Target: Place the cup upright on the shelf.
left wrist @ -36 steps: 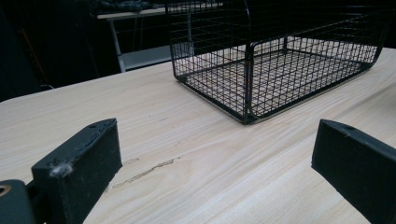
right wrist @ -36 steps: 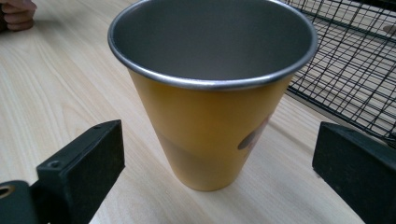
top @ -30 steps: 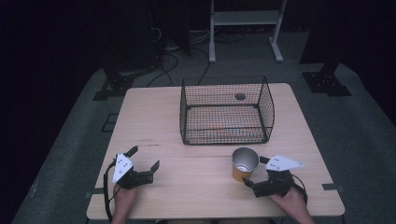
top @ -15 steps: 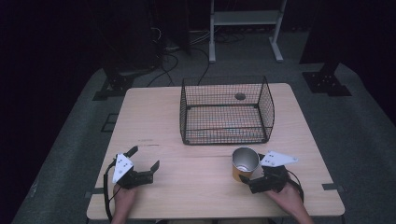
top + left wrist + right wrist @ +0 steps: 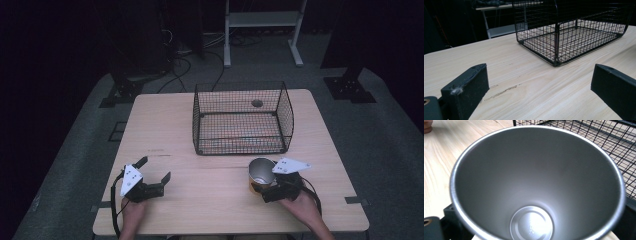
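A silver metal cup (image 5: 260, 171) is at the table's front right, just in front of the black wire basket (image 5: 240, 146). My right gripper (image 5: 259, 189) is shut on the cup, a jaw on each side. The right gripper view looks straight down into the cup (image 5: 536, 182), which is empty and tipped toward the camera, with black jaw parts showing at its lower edges. My left gripper (image 5: 154, 169) rests open at the front left with nothing in it. In the left gripper view its jaws stand wide apart over bare wood, with the basket (image 5: 569, 37) ahead to the right.
The wooden table (image 5: 165, 125) has a round cable hole (image 5: 257, 103) behind the basket. A dark scratch (image 5: 501, 91) marks the wood near the left gripper. Beyond the table stand a white metal frame (image 5: 262, 20) and black stand feet (image 5: 350, 87).
My right gripper has shifted a little to the left, up against the cup, and the cup now tips toward it. The left gripper has not moved.
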The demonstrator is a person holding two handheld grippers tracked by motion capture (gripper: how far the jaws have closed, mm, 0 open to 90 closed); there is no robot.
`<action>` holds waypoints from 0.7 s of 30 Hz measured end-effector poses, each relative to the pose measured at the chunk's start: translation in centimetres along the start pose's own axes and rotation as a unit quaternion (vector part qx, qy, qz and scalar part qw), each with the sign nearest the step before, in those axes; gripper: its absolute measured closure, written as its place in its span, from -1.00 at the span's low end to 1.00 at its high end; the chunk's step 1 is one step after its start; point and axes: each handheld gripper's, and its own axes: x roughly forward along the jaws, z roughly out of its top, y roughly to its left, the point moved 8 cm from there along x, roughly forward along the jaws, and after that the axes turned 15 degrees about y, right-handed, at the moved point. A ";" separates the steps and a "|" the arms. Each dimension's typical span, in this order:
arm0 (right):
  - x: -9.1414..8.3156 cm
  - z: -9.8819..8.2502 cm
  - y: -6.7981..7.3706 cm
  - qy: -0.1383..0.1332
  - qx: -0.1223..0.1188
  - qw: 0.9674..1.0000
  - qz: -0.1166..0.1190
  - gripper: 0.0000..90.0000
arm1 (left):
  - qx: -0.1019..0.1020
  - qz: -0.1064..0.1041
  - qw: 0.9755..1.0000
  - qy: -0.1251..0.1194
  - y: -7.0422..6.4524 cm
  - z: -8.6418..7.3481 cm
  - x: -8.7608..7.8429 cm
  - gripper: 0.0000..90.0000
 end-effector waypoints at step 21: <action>-0.2 0.4 0.1 -0.017 0.009 1.000 0.021 -0.69 | -0.002 0.000 1.000 0.000 0.0 0.0 0.0 -0.98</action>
